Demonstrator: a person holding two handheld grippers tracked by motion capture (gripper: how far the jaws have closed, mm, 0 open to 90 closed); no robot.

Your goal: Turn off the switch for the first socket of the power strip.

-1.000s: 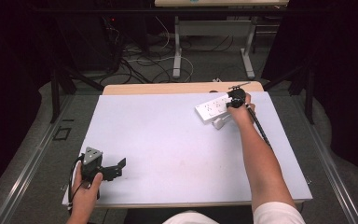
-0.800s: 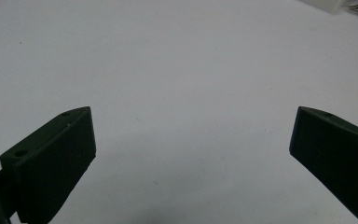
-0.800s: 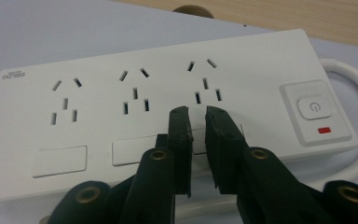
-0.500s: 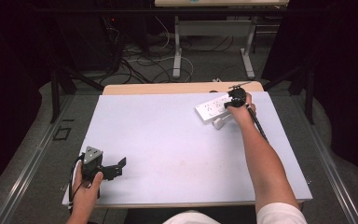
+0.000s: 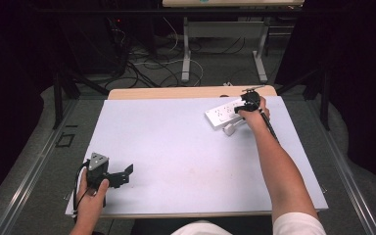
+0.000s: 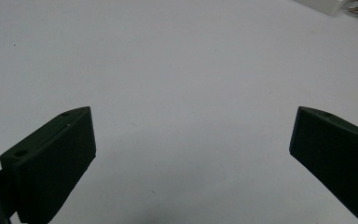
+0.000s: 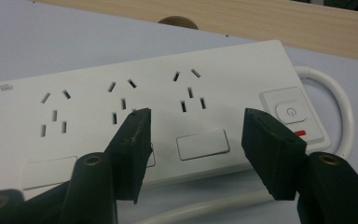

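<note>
- Your left gripper rests at the near left corner of the tabletop, its fingers spread wide over bare surface.
- Your right gripper sits at the far right, just above the white power strip; its fingers have just been opening and now stand apart, gripping nothing.
- The strip lies flat near the far right edge, its white cord looping beside it.

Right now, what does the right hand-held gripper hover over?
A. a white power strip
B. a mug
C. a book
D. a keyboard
A: the right hand-held gripper has its jaws apart, nothing between them, above the white power strip with its sockets and switch.
</note>
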